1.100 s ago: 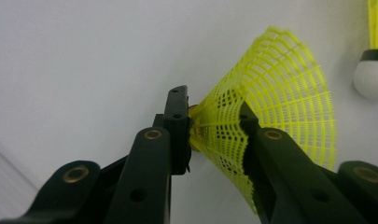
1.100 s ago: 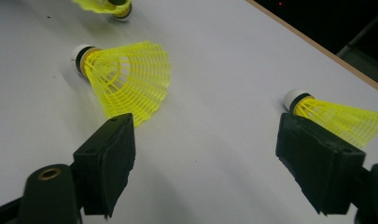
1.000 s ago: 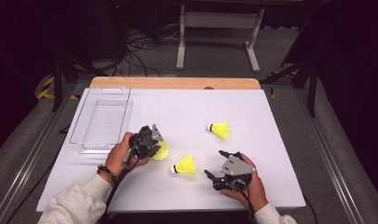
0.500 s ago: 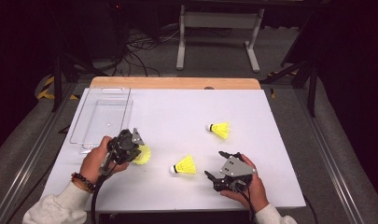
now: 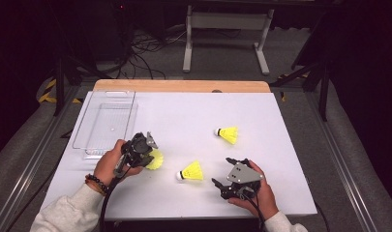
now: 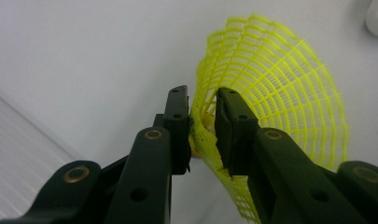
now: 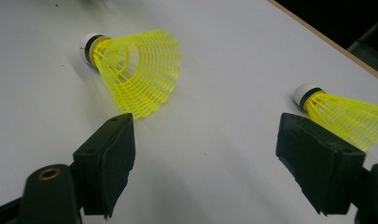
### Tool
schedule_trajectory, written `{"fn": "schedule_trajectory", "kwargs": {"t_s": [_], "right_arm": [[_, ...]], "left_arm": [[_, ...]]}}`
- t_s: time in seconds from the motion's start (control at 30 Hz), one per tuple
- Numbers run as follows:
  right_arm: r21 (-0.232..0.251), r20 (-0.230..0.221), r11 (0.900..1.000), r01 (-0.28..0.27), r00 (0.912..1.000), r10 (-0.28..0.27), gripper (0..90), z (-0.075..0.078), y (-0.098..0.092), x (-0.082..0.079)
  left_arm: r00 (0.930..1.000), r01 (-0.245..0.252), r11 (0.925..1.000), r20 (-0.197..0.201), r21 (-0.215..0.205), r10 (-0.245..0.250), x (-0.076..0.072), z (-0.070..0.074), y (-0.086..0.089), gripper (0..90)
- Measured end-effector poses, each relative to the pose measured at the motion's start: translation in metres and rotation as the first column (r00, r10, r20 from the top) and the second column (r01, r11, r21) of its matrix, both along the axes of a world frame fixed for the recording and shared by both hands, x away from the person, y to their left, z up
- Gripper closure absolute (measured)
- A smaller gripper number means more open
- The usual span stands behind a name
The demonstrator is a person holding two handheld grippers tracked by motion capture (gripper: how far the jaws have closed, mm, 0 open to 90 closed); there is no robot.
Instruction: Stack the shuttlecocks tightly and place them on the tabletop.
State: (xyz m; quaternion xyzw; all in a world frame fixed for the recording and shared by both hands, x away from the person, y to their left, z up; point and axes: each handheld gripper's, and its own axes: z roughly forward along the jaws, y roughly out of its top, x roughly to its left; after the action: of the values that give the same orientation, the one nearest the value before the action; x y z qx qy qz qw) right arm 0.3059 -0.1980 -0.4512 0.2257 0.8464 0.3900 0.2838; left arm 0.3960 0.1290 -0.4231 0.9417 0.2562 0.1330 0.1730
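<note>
Left gripper view: left gripper (image 6: 201,123) jaws pinch yellow shuttlecock (image 6: 289,102) skirt, near clear tray (image 5: 104,123). Right gripper (image 7: 203,154) jaws wide, empty. Mesh probably deforms; keep grip light, lift over tray rim.

Lab-like recording setup, white table (image 5: 184,116), dark surround, floor cables (image 5: 145,46), metal stand (image 5: 227,36)

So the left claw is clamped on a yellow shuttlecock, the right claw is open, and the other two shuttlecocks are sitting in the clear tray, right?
Not quite. The left claw grips a shuttlecock and the right claw is open, but the high view shows the other two shuttlecocks lying on the white table, outside the clear tray.
</note>
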Motion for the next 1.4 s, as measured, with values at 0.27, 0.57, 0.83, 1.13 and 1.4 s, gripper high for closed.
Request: {"fn": "schedule_trajectory", "kwargs": {"t_s": [0.27,0.57,0.83,1.13,1.4], "right_arm": [[-0.013,-0.007,1.000,-0.001,1.0000,0.001,21.0,-0.002,0.000,-0.001],[-0.017,-0.014,1.000,-0.001,0.9999,0.001,21.0,-0.003,-0.001,-0.001],[-0.026,-0.021,1.000,-0.006,0.9998,0.005,21.2,-0.004,0.000,-0.002],[-0.034,-0.035,0.999,-0.020,0.9992,0.019,22.2,-0.004,0.000,-0.003],[-0.042,-0.035,0.999,-0.033,0.9989,0.031,22.2,-0.004,0.001,-0.003]], "left_arm": [[1.0000,0.003,0.9990,-0.007,-0.044,-0.003,0.006,-0.006,-0.021,49.5],[0.9975,-0.012,0.9887,0.067,-0.149,0.023,0.013,-0.001,-0.025,26.1],[0.9942,0.106,0.9590,0.048,-0.263,-0.097,0.012,0.010,-0.013,13.1],[0.9700,0.242,0.9426,0.081,-0.230,-0.229,-0.006,0.027,0.033,9.2],[0.9474,0.318,0.9375,0.015,-0.140,-0.320,-0.004,0.008,0.029,11.3]]}}
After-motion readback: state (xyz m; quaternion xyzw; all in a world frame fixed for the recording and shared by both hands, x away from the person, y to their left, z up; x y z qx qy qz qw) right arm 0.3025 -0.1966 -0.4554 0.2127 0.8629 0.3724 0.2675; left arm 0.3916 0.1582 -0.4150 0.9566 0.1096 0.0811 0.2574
